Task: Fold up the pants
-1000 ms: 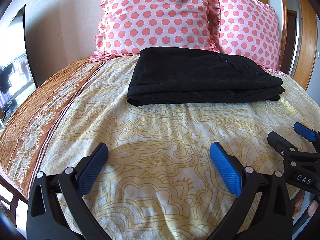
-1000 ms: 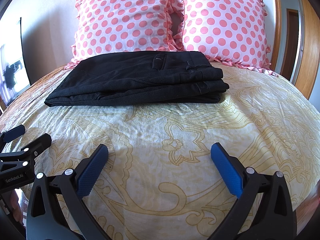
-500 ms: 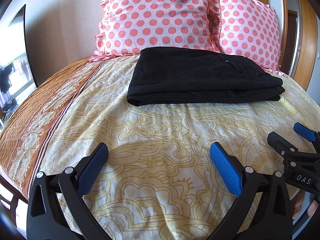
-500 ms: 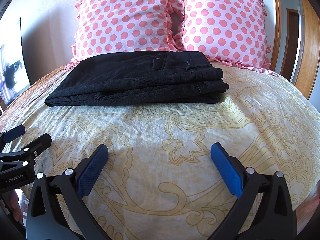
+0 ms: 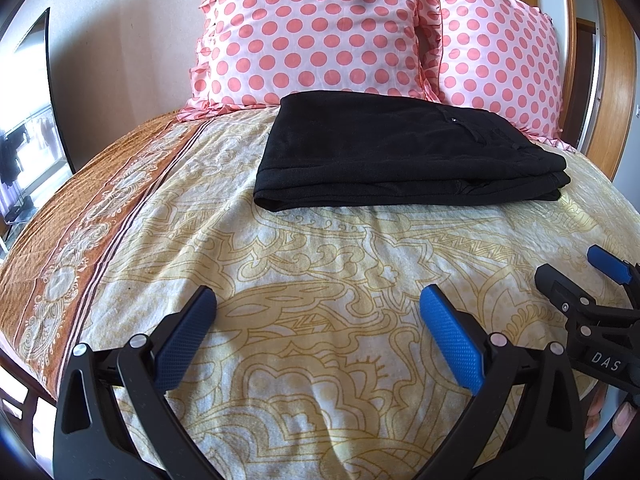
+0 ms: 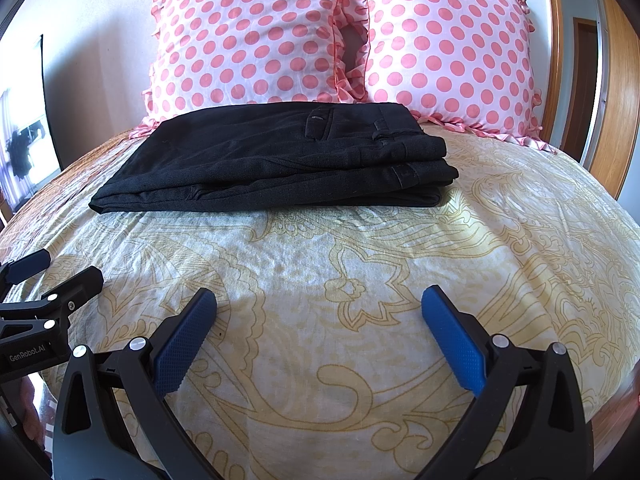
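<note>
The left gripper [image 5: 318, 300] hangs with its blue-padded jaws spread wide and holding nothing above the yellow patterned bedspread [image 5: 320, 264], and the right gripper [image 6: 319, 301] does the same just beside it, equally wide and empty, each showing at the edge of the other's view. Well ahead of both, the black pants [image 6: 276, 160] lie folded into a flat, layered rectangle on the bedspread, with the waistband end on the right. Behind them, two pink polka-dot pillows [image 6: 340, 36] stand against the headboard, the pants' far edge close to their ruffled hems.
</note>
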Action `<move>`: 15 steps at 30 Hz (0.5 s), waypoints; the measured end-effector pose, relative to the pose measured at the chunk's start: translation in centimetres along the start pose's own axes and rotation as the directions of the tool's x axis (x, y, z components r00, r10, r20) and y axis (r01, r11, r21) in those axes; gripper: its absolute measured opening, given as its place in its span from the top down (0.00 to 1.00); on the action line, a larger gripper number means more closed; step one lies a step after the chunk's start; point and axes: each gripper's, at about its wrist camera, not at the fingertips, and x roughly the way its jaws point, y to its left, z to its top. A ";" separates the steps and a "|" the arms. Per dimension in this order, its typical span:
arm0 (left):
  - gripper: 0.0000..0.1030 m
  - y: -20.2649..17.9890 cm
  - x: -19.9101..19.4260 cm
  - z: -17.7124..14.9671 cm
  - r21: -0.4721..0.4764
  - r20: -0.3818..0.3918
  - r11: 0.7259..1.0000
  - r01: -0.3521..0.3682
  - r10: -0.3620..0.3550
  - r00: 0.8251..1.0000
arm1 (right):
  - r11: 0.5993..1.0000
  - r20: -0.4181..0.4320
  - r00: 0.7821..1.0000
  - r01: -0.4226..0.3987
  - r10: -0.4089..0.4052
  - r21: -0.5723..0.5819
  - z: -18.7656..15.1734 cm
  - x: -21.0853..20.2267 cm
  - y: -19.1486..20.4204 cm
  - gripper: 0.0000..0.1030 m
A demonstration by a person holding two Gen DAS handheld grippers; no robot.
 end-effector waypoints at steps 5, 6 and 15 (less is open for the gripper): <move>0.02 0.0 0.0 0.0 -0.002 -0.001 1.000 0.000 0.000 1.000 | 1.000 0.001 1.000 0.000 0.000 0.000 0.0 0.0 0.0 0.01; 0.02 0.0 0.0 0.0 0.000 0.000 1.000 0.000 0.000 1.000 | 1.000 0.000 1.000 0.001 -0.001 0.001 0.0 0.0 0.0 0.01; 0.02 0.0 0.1 0.1 -0.003 0.000 1.000 0.000 0.000 1.000 | 1.000 0.002 1.000 0.001 -0.001 0.001 0.0 0.0 0.2 0.01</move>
